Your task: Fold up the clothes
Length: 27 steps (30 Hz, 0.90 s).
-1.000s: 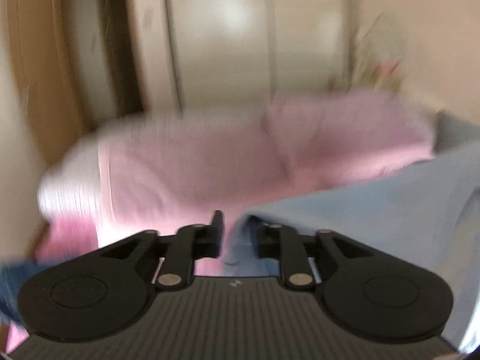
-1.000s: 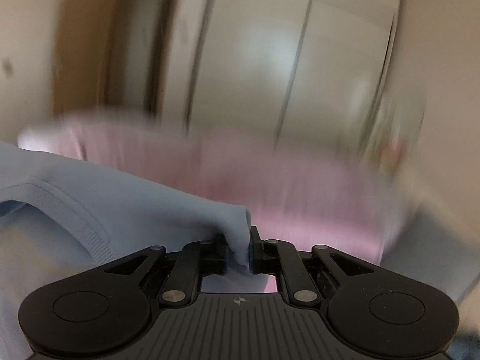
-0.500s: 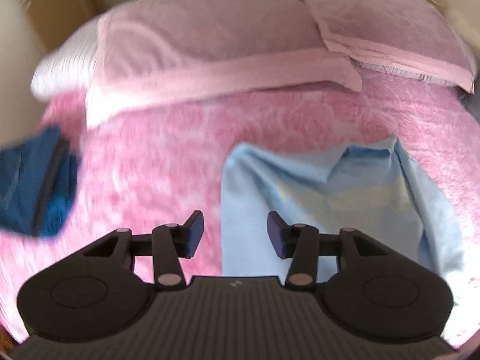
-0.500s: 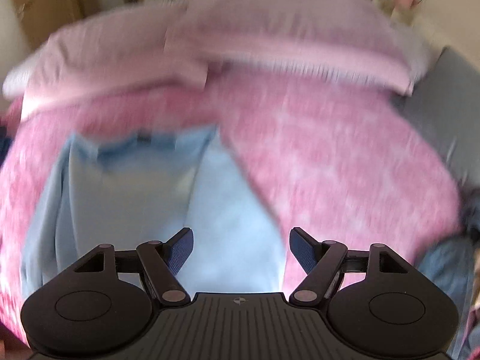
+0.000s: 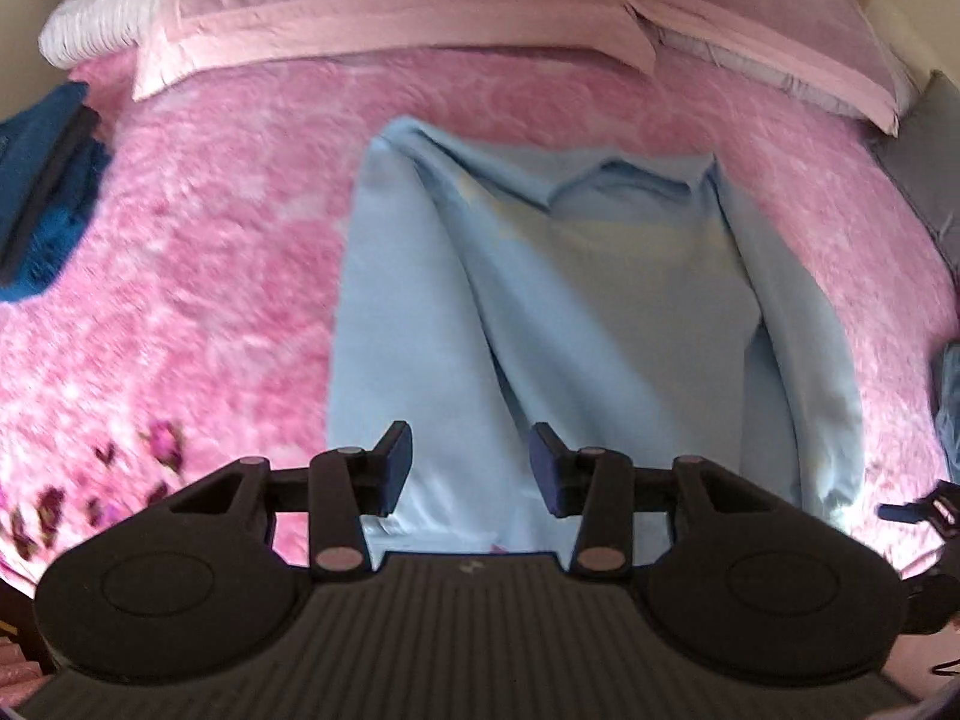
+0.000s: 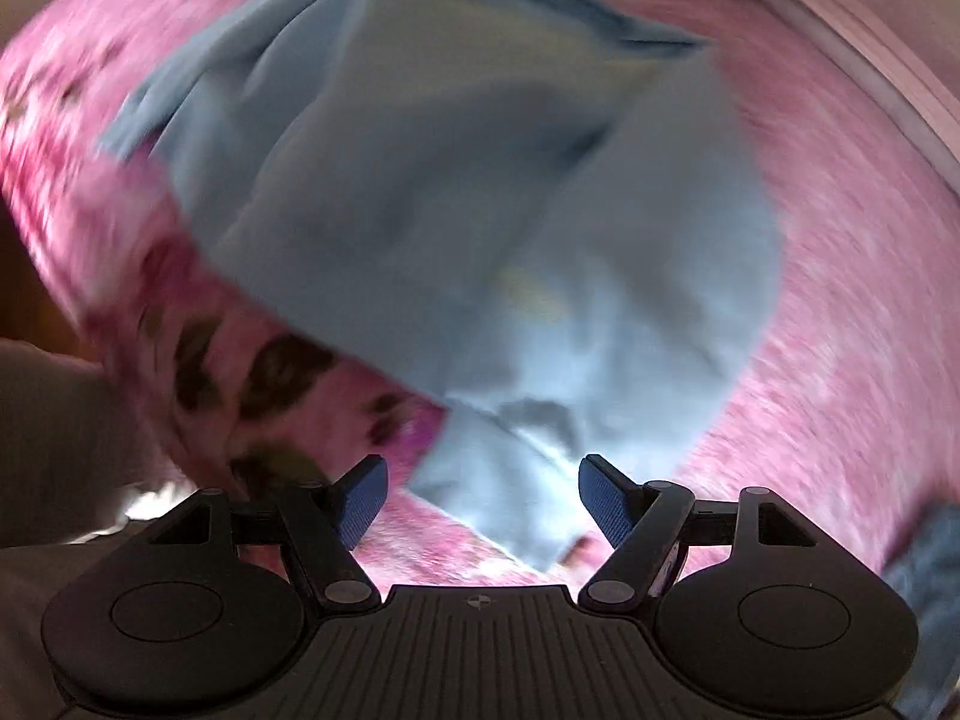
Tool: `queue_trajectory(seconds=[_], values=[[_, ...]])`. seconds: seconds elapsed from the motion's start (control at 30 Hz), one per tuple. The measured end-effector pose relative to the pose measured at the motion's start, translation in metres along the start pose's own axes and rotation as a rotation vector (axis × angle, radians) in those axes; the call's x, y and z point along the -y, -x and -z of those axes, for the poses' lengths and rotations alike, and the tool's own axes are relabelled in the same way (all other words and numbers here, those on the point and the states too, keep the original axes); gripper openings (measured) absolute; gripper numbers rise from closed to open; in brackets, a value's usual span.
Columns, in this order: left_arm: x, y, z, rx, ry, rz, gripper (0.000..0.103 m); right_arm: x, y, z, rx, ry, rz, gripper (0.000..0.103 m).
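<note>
Both wrist cameras look down on one light-blue garment (image 5: 540, 300).

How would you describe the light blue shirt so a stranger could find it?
On the pink bedspread, below the pink pillows, the light blue shirt lies spread in the middle, collar toward the pillows. Its pale colour sets it apart from the dark blue clothes at the bed's left edge.

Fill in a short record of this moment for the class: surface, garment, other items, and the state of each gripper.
surface: pink bedspread
garment: light blue shirt lying spread flat on the bedspread, collar toward the pillows
other items: dark blue cloth at the left edge
left gripper: open above the shirt's near edge, holding nothing, jaws have just been closing slightly
right gripper: open wide over the shirt, holding nothing
</note>
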<state>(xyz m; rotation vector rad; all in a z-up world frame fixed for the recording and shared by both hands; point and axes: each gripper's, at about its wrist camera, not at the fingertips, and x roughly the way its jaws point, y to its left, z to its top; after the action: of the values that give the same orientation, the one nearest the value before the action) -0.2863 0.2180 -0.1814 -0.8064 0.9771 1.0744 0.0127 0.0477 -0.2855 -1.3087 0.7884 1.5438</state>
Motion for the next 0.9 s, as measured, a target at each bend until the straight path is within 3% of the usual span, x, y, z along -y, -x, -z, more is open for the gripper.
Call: queue_trajectory(seconds=[0.13,0.2,0.23,0.3,0.37,0.43,0.57,0.6,0.63,0.67,0.7,0.8,0.9], values=[[0.009,-0.019,0.019,-0.031,-0.002,-0.016,0.038,-0.02,-0.041,0.01,-0.022,0.053,0.06,0.074],[0.011,-0.027,0.027,-0.054,0.011,-0.028,0.037,-0.018,-0.049,0.017,-0.002,0.075,0.09,0.037],[0.011,-0.028,0.03,-0.061,0.016,-0.033,0.037,-0.017,-0.053,0.02,0.008,0.087,0.105,0.009],[0.011,-0.025,0.035,-0.059,0.016,-0.045,0.037,0.006,-0.038,0.023,0.05,0.006,0.035,0.004],[0.007,-0.019,0.036,-0.051,0.014,-0.064,0.037,0.043,-0.006,0.025,0.122,-0.106,0.039,0.003],[0.002,-0.011,0.034,-0.033,0.02,-0.089,0.037,0.089,0.031,0.028,0.204,-0.246,0.063,0.003],[-0.009,0.0,0.029,0.013,0.065,-0.125,0.039,0.217,0.106,0.05,0.358,-0.675,0.419,0.004],[-0.011,0.002,0.029,0.022,0.078,-0.14,0.039,0.241,0.116,0.055,0.355,-0.772,0.477,0.005],[-0.014,0.002,0.029,0.026,0.094,-0.153,0.041,0.264,0.124,0.06,0.351,-0.867,0.532,0.029],[-0.016,0.001,0.03,0.027,0.11,-0.164,0.042,0.278,0.128,0.064,0.32,-0.926,0.582,0.064],[-0.018,0.0,0.033,0.026,0.126,-0.173,0.045,0.293,0.132,0.067,0.288,-0.984,0.631,0.072],[-0.024,-0.009,0.047,0.01,0.168,-0.182,0.048,0.289,0.132,0.075,0.353,-0.988,0.518,0.072],[-0.031,-0.023,0.064,-0.014,0.232,-0.179,0.048,0.267,0.108,0.079,0.344,-1.024,0.299,0.072]])
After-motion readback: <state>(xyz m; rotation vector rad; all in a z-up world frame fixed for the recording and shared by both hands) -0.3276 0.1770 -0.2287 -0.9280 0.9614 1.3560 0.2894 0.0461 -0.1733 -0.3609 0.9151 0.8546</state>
